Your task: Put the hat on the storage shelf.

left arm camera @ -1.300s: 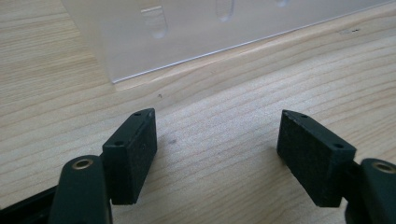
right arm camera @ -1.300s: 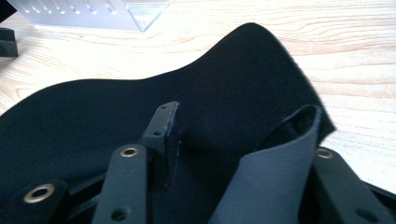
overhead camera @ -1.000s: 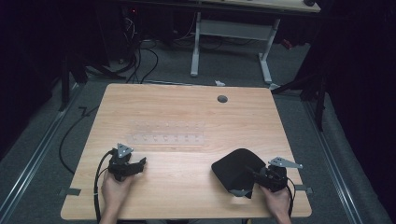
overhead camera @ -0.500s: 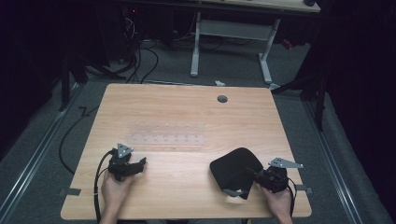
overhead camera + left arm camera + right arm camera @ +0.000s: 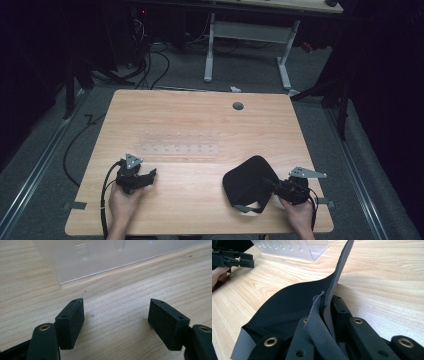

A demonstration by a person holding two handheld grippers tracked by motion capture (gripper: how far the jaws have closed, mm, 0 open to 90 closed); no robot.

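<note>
Right hand-held gripper (image 5: 272, 186): jaws have just closed, clamped on the doubled edge of a black soft flexible neoprene-like pad (image 5: 247, 182), at 5 o'clock on the light wooden counter (image 5: 200, 120). Pad likely light, limp, grippy; best taken at its rim. Left hand-held gripper (image 5: 150, 175): jaws apart, empty, lying low at 7 o'clock, facing a clear plastic slotted rack (image 5: 177, 145).

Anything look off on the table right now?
Nothing damaged or spilled. The black pouch has its edge lifted where the right tongs have just closed on it. The clear rack lies square; the left tongs stand open.
</note>
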